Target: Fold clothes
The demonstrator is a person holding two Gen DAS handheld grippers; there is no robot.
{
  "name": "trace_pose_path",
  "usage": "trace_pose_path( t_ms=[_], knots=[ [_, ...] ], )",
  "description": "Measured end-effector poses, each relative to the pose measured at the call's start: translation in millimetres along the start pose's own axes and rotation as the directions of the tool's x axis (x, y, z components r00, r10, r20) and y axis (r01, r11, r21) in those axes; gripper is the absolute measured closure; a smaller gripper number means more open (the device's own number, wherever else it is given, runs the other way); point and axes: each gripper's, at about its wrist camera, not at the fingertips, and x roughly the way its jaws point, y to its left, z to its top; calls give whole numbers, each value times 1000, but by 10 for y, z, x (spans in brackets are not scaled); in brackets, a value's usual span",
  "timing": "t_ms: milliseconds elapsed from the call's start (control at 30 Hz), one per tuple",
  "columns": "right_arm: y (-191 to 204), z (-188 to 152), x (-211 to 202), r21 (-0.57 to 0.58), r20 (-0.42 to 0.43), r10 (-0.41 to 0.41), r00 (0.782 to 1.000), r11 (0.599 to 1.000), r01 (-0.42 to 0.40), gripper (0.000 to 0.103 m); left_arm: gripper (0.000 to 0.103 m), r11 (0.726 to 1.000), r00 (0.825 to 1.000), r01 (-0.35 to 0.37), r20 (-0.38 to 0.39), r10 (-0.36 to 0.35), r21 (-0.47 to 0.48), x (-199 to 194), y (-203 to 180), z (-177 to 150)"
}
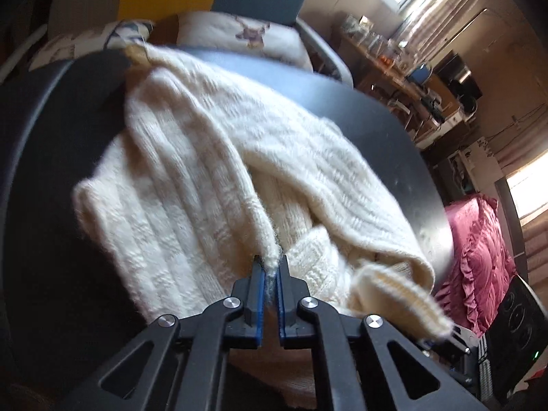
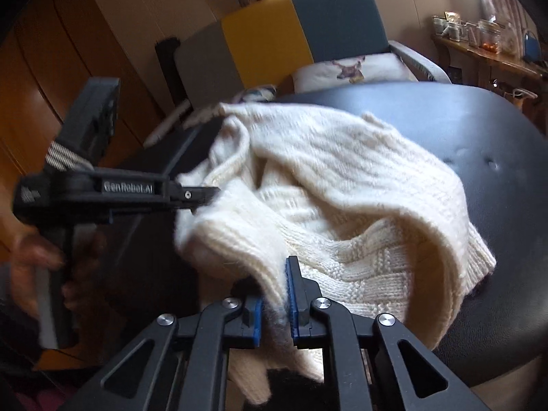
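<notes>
Sunlit bedroom clutter rings a round black table (image 2: 479, 144) where the left gripper (image 1: 270, 267) and right gripper (image 2: 277, 274) each pinch a knit edge at six o'clock. Beyond them, toward twelve o'clock, the cream sweater (image 1: 191, 157) lies rumpled. It looks soft, bulky and stretchy, so hems and cuffs seem the surest holds.

One cream knit sweater (image 1: 191, 178), one black table (image 1: 394, 144), two grippers (image 1: 270, 267) (image 2: 274, 274), one cushion (image 1: 239, 34).

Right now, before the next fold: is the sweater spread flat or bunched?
Bunched: the cream sweater lies in overlapping, rumpled layers on the black table.
</notes>
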Motion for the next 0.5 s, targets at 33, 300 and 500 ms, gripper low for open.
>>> trace_pose_path(
  t_ms=[33,300,500],
  knots=[
    [-18,33,-39,17,17,16,1000,1000,-16,94,99,1000,1000,4,22,-3,-5,-76,51,15],
    [-339,41,114,174,-17,-63,998,983,65,94,99,989,994,-95,43,101,-111,-249,927,21],
    [-510,-25,336,255,-95,-116,989,957,137,86,97,963,984,-170,21,179,-210,-287,1493,-93]
  ],
)
